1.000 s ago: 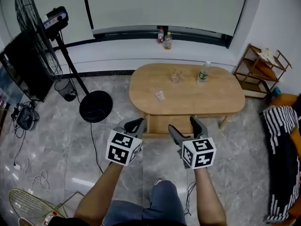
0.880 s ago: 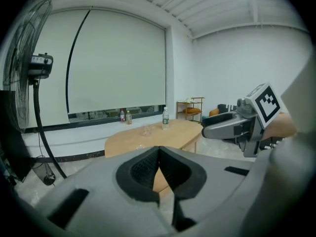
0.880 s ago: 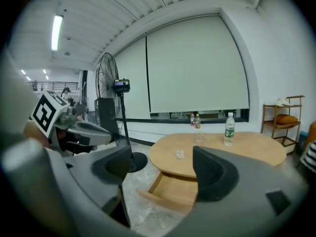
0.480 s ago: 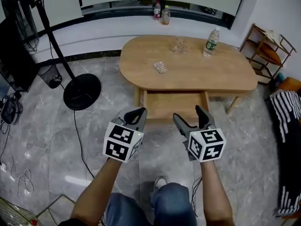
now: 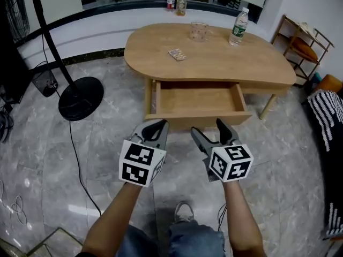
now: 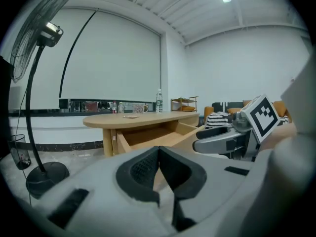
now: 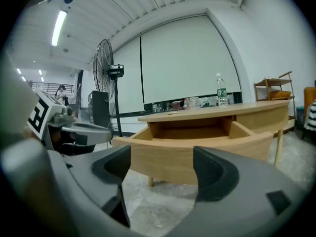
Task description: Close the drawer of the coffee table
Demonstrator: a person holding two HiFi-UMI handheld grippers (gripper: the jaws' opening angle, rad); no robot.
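The oval wooden coffee table stands ahead, and its drawer is pulled out toward me, with nothing inside. My left gripper hovers just short of the drawer's front panel, left of centre. Its pads touch at the tips in the left gripper view, with nothing between them. My right gripper is beside it, right of centre, and does not touch the panel. It stands open and frames the drawer front without holding anything.
A water bottle, a glass and a small blister pack sit on the tabletop. A fan's round base and cable lie on the marble floor at left. A wooden shelf and a striped cloth are at right.
Both grippers have sunk lower and the view has closed in on the table, so the open drawer's inside now shows. The jaws look unchanged.
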